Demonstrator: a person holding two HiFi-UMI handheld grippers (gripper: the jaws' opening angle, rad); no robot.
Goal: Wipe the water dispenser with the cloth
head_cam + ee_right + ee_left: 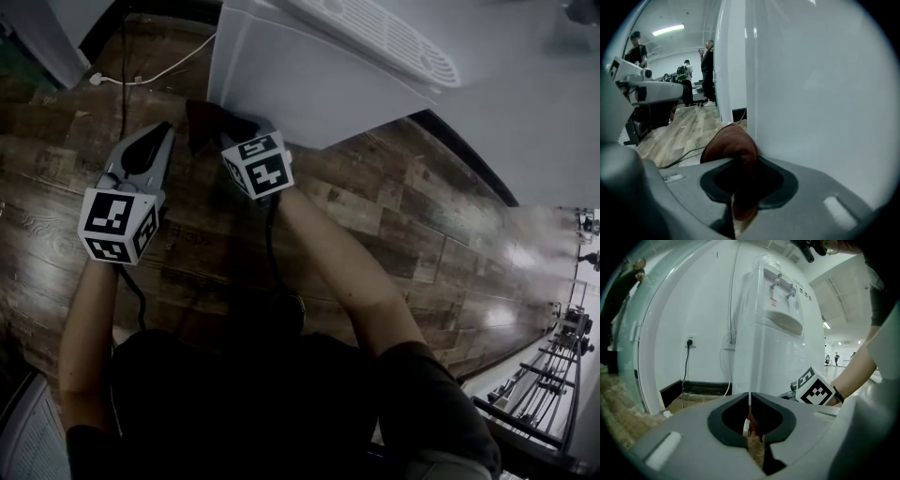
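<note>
**Water dispenser** [773, 357]: white floor-standing cabinet, upright, long axis vertical. Two taps [783, 283] sit high on its front, with a recessed drip shelf [783, 320] directly under them. In the left gripper view the front is turned to the right of the picture.

**Cloth** [733, 145]: reddish-brown and bunched. It is at the foot of the dispenser, pressed against a plain white side panel. Its fold rises out of the jaws, long axis in line with the slit between them.

**Right gripper** [743, 164]: jaws clamped on the cloth, which bulges above them. The tips are right against the dispenser's panel.

**Left gripper** [750, 399]: jaws drawn together to a hairline slit, nothing caught at the tips. A reddish sliver shows in the hollow behind them; I cannot tell what it is. It sits just beside the right gripper, low down, aimed at the dispenser's lower front.

**Floor** [394, 216]: dark wood-pattern planks all round the dispenser's base.

**Wall behind the dispenser**: white, with a dark skirting board [698, 388]. A socket [689, 341] left of the dispenser has a black plug and lead hanging from it.

**White cable** [159, 73]: lies on the floor, running out from the dispenser's base.

**Room beyond the dispenser**: open, with strip lights overhead and several people standing well away.
</note>
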